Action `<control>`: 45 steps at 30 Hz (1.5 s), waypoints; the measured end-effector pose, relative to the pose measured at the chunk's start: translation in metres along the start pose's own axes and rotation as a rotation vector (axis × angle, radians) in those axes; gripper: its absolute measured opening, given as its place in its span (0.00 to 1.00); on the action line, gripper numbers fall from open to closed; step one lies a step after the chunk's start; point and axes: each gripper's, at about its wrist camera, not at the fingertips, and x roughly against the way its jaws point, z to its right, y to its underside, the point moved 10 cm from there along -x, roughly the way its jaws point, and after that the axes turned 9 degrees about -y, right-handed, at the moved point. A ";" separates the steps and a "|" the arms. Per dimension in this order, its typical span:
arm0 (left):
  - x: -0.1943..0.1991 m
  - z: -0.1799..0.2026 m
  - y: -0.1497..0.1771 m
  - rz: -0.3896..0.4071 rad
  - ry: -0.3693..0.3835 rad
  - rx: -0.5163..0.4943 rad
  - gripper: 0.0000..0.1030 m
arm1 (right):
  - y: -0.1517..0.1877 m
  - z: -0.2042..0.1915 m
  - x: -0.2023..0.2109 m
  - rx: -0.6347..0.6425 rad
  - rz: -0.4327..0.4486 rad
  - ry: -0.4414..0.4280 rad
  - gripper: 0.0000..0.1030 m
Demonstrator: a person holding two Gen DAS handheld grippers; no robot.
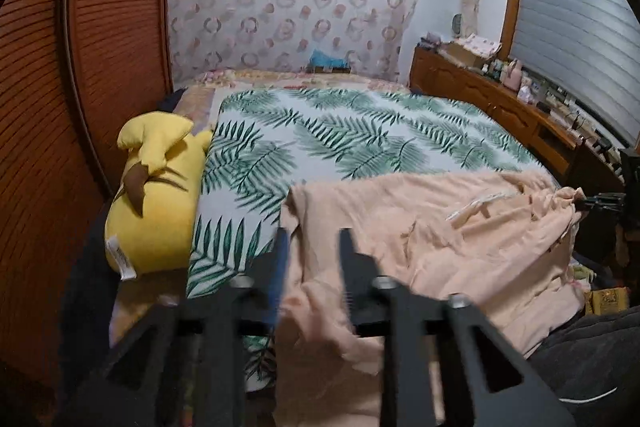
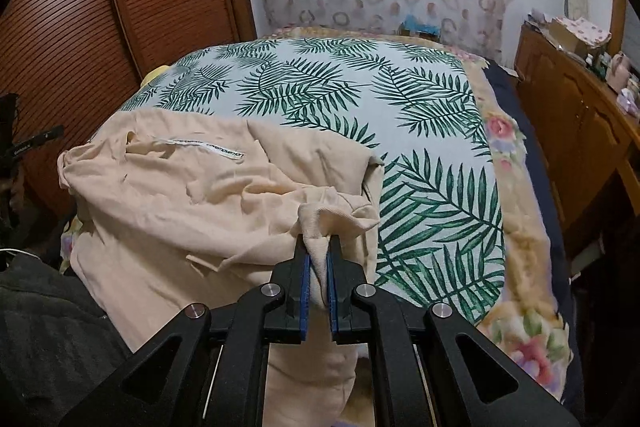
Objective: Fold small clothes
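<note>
Peach garment (image 2: 208, 203) is bunched on the bed's palm-leaf sheet (image 2: 320, 95), spread ahead of both sets of jaws. Right gripper (image 2: 318, 247) has its jaws clamped on a wad of it. Left gripper (image 1: 312, 247) has its jaws parted with cloth between them (blurry). Yellow plush (image 1: 156, 195) sits left; slatted wardrobe doors (image 1: 80, 67) and a cluttered dresser (image 1: 500, 99) flank the bed.

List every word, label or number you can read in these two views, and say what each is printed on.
White neck label inside the peach garment: printed, too small to read.
Tag on the yellow plush toy: blurred, unreadable.
Nothing else legible.
</note>
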 end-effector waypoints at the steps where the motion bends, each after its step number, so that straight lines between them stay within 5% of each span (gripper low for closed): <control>1: 0.000 0.001 -0.002 0.006 0.007 0.005 0.47 | 0.001 -0.001 0.003 0.001 0.004 0.001 0.09; 4: -0.002 0.002 -0.010 0.023 -0.008 0.018 0.73 | 0.003 -0.003 0.003 0.009 0.019 0.006 0.13; 7: -0.010 0.002 -0.016 0.022 -0.015 0.020 0.76 | 0.002 -0.006 0.008 0.018 0.032 0.007 0.29; 9: -0.018 0.001 -0.019 0.007 -0.019 0.024 0.76 | 0.001 -0.005 0.011 0.020 0.044 0.020 0.50; 17: -0.064 -0.003 -0.025 -0.069 -0.046 0.004 0.76 | -0.018 0.003 0.001 0.025 0.078 0.029 0.51; 33: -0.131 0.004 -0.013 -0.238 0.014 -0.037 0.76 | -0.041 0.043 -0.092 -0.078 0.023 -0.001 0.57; 42: -0.135 0.007 -0.009 -0.236 0.058 -0.026 0.50 | -0.037 0.046 -0.110 -0.062 -0.013 0.006 0.57; 45: -0.135 0.011 -0.010 -0.229 0.070 -0.032 0.34 | -0.039 0.045 -0.113 -0.047 -0.018 0.015 0.57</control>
